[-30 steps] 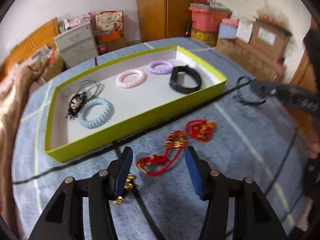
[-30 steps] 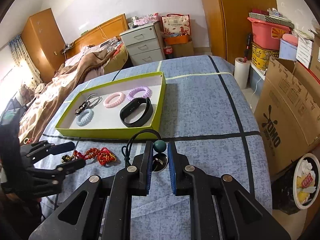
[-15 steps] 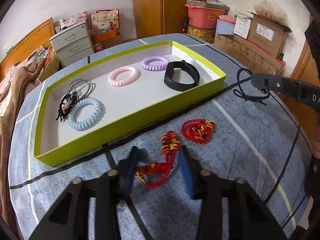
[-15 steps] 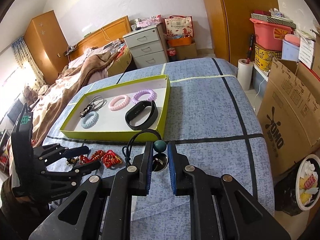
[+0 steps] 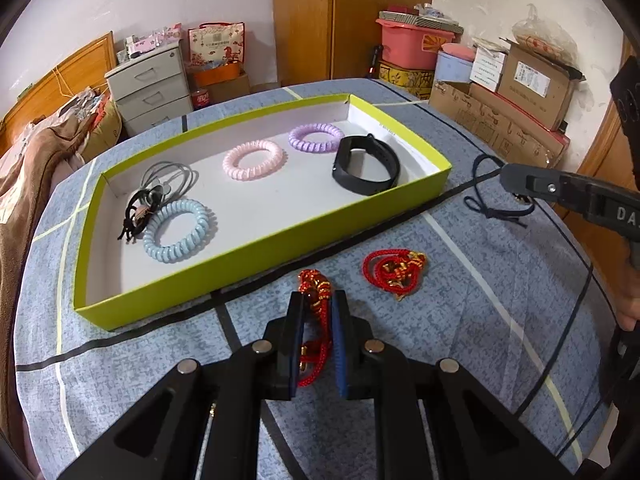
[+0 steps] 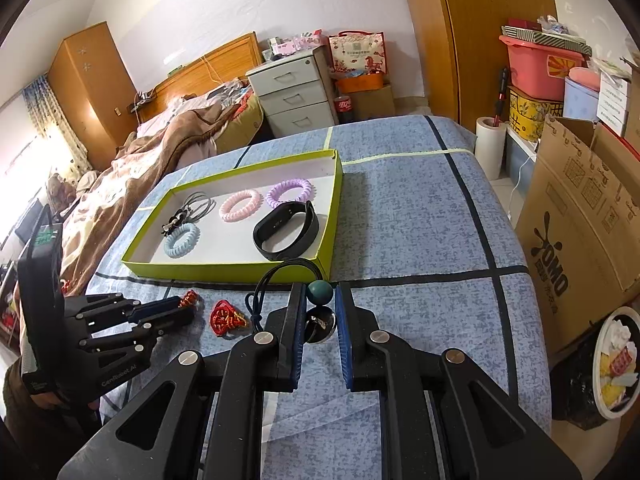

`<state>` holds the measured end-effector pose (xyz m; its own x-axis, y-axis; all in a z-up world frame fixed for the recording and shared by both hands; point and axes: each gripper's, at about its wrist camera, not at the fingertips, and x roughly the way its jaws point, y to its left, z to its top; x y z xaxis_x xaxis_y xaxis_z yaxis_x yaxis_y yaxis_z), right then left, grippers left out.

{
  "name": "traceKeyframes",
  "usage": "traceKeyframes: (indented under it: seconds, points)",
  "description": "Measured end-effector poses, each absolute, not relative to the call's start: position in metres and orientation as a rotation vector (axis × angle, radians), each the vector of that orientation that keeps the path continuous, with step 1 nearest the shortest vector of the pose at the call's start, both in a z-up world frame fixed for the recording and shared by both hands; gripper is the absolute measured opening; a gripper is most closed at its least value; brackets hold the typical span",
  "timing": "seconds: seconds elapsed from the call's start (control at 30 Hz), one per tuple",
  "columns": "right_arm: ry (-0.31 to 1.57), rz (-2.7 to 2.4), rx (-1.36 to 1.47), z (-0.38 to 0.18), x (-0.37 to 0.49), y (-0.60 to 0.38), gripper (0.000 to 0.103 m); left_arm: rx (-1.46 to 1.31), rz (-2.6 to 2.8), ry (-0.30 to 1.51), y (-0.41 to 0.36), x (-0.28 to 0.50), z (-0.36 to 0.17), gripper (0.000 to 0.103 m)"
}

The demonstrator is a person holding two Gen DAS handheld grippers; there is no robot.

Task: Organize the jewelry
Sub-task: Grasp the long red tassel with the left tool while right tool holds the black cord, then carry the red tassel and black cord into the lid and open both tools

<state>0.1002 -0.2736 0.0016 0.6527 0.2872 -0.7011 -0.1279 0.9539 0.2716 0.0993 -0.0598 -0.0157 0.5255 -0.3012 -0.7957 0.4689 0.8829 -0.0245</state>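
Observation:
My left gripper [image 5: 318, 304] is shut on a red cord bracelet with gold beads [image 5: 316, 284], just in front of the green tray [image 5: 256, 256]. A second red bracelet [image 5: 394, 270] lies on the blue cloth to its right. My right gripper [image 6: 320, 300] is shut on a dark cord necklace with a green bead [image 6: 320, 291] and a silver pendant [image 6: 318, 326]; the cord [image 5: 486, 200] also shows in the left wrist view. The tray holds blue [image 5: 178, 226], pink [image 5: 254, 159] and purple [image 5: 316, 137] coil ties, a black band [image 5: 366, 165] and grey-black ties [image 5: 156, 190].
The tray stands on a blue checked bedcover [image 6: 420, 208]. Cardboard boxes [image 6: 580, 220] stand off the right edge, a grey drawer unit [image 6: 294, 92] behind, and a brown blanket [image 6: 132, 168] on the bed to the left.
My left gripper's fingers have closed from wide open onto the red bracelet. The right gripper stays shut on the necklace and both views have risen a little.

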Motion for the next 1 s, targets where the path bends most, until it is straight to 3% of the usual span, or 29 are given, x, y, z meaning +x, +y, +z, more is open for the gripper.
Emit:
traceKeyframes:
  seconds: [0.07, 1.0]
  points:
    - [0.827, 0.237, 0.207, 0.002, 0.099, -0.273, 0.015, 0.2, -0.461, 0.904, -0.06, 0.099, -0.014, 0.007]
    - [0.766, 0.266, 0.199, 0.038, 0.097, -0.255, 0.015, 0.083, -0.447, 0.783, -0.02, 0.096, 0.041, 0.007]
